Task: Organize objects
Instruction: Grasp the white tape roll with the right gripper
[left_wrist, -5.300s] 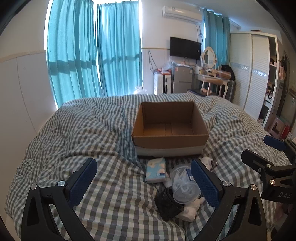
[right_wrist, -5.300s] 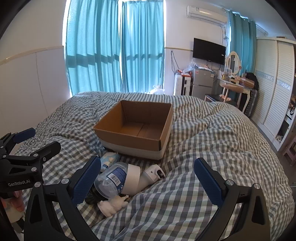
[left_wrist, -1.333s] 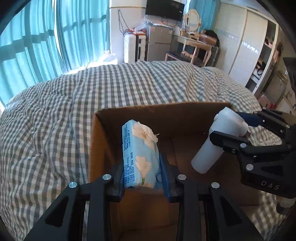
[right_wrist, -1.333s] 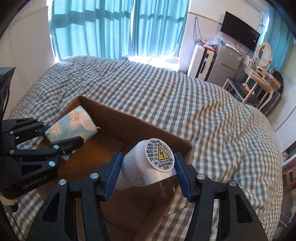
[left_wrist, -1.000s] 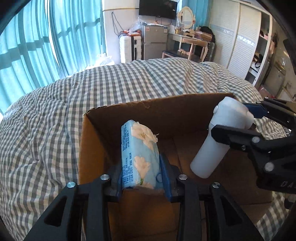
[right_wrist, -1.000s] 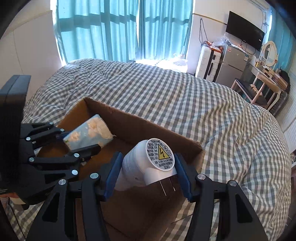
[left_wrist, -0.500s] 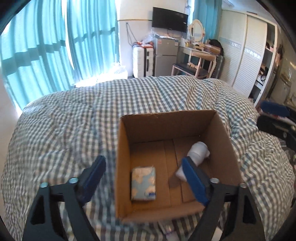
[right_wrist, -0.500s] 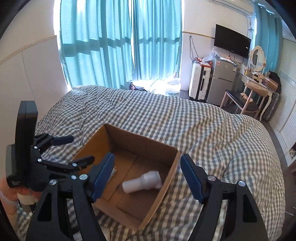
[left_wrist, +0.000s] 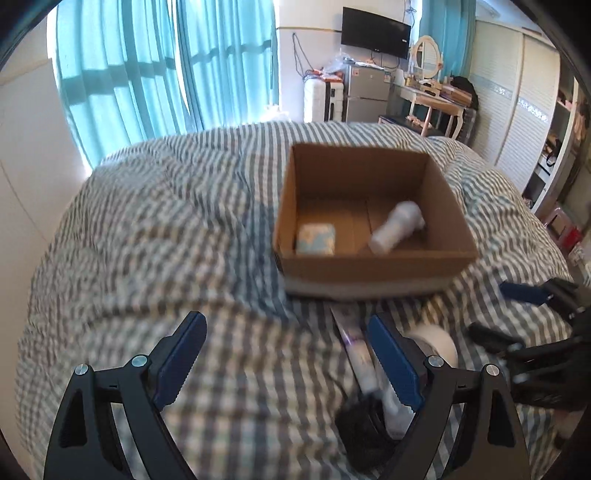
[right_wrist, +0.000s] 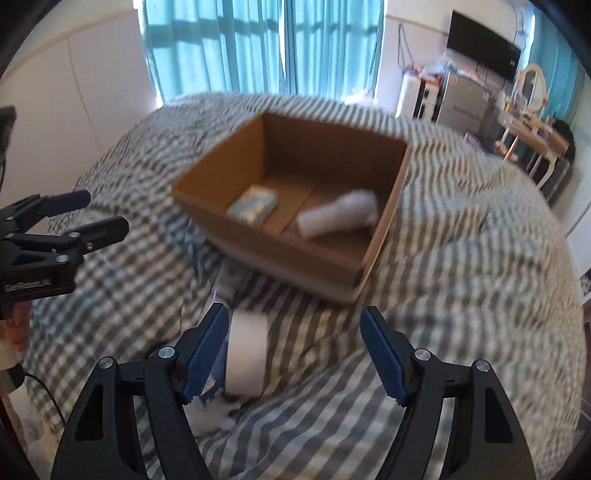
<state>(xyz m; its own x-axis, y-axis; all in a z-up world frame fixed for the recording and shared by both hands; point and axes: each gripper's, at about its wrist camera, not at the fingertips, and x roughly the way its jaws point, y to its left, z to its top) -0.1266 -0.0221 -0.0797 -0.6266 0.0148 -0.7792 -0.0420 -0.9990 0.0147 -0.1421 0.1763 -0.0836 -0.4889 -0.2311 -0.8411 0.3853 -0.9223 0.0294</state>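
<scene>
Nearest, L gripper (left_wrist: 286, 360) has its blue pads spread wide w/ nothing between them, over checked bedding. R gripper (right_wrist: 291, 350) likewise stands open and empty; its jaws have just been opening. L jaws too have just been opening.

Just past the pads, a small heap of loose items lies on the grey-and-white checked duvet (left_wrist: 147, 240). A white roll (right_wrist: 245, 354), approx. cylindrical and lying w/ its curved face up, sits beside the R gripper's left pad. A slim white tube w/ purple print (left_wrist: 354, 343) lies next to it, pointing toward the box. A black item (left_wrist: 364, 424) is at the near end of the heap; too blurred to say what it is, maybe a pouch or strap.

Further on, touching the heap's far edge, stands the open cardboard box (left_wrist: 373, 266): brown walls, pale band along the base, flaps down inside. Two things lie on its floor, apart from each other. A light-blue tissue pack w/ white flower print (left_wrist: 316, 239) lies flat in the near left corner. A white plastic device (left_wrist: 397, 227), bottle-shaped w/ a rounder head, lies on its side to the right.

Beyond the bed: teal curtains (left_wrist: 166, 74), a wall TV (left_wrist: 376, 32), a dressing table w/ oval mirror (left_wrist: 430, 92).
</scene>
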